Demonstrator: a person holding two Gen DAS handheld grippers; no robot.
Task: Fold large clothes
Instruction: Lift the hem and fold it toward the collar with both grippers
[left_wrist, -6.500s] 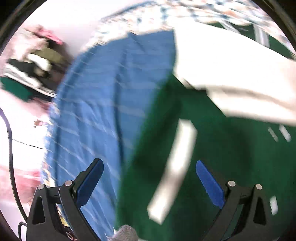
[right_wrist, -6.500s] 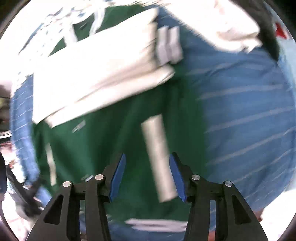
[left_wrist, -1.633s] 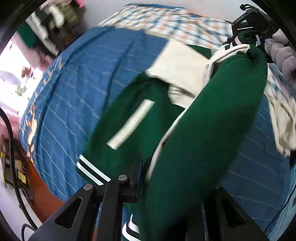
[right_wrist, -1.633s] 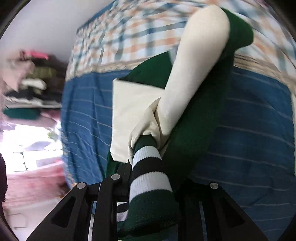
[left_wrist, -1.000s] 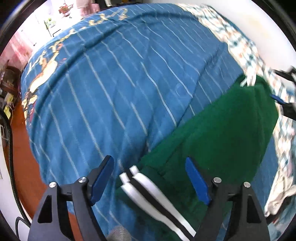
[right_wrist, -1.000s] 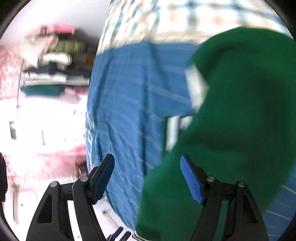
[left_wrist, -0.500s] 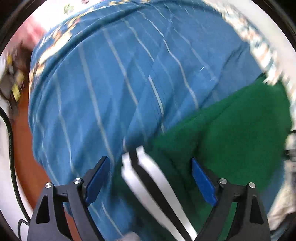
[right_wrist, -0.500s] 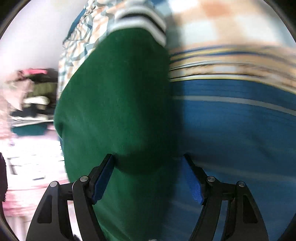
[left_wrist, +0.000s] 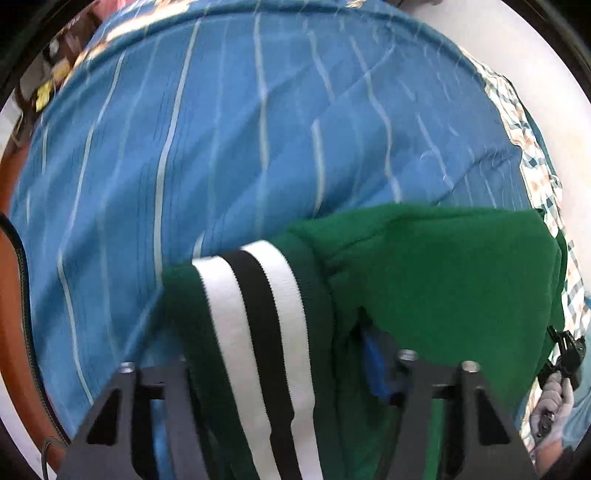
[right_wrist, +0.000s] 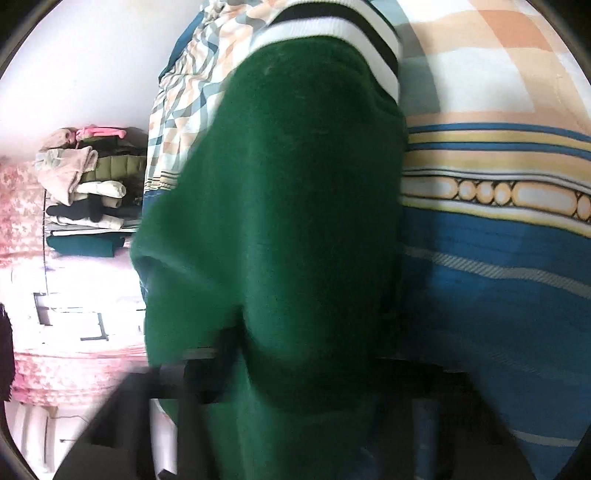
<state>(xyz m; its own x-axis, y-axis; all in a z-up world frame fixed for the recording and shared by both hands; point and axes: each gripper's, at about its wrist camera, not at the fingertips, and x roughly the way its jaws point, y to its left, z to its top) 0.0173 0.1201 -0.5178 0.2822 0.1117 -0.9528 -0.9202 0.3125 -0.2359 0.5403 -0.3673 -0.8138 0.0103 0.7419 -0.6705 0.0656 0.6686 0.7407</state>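
On the bed, over a blue striped bedspread (left_wrist: 229, 155): 1 green jacket (left_wrist: 436, 273), folded, its ribbed hem (left_wrist: 255, 314) banded with 2 white stripes and 1 black. Left hand-held gripper (left_wrist: 284, 373): fingers either side of the hem, fabric between them; whether clenched cannot be told. Right hand-held gripper (right_wrist: 303, 369): blurred, green fabric covering its fingers; state cannot be told. Plaid bedding (right_wrist: 461, 62) beyond. Stacked clothes (right_wrist: 85, 192) at left. No legible writing.
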